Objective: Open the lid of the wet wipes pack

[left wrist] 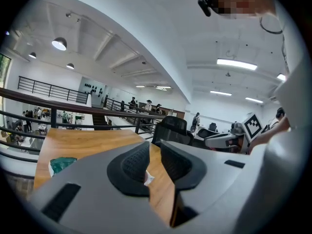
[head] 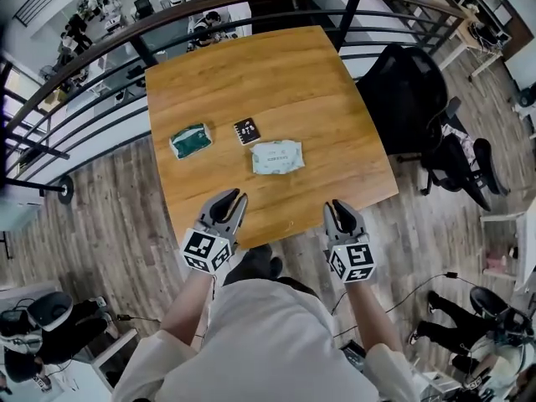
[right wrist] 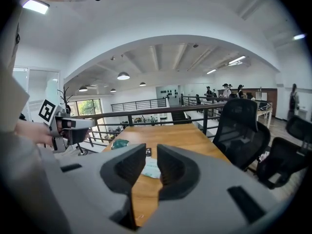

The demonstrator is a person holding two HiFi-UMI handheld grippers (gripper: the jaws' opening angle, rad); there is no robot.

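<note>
I am holding my left gripper point(head: 229, 201) and right gripper point(head: 341, 210) at the near edge of the wooden table point(head: 251, 74), both with jaws slightly apart and empty. Farther, mid-table, the wet wipes pack point(head: 277, 157) is lying flat, a soft pale rectangle, long axis running left-right.

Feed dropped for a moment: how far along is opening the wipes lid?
Done: nothing; the wet wipes pack lies flat on the table, untouched, no lid visibly raised. In hand: the left gripper and right gripper hover open and empty near the table's front edge. Left: reach the pack, steady it, lift the lid.
</note>
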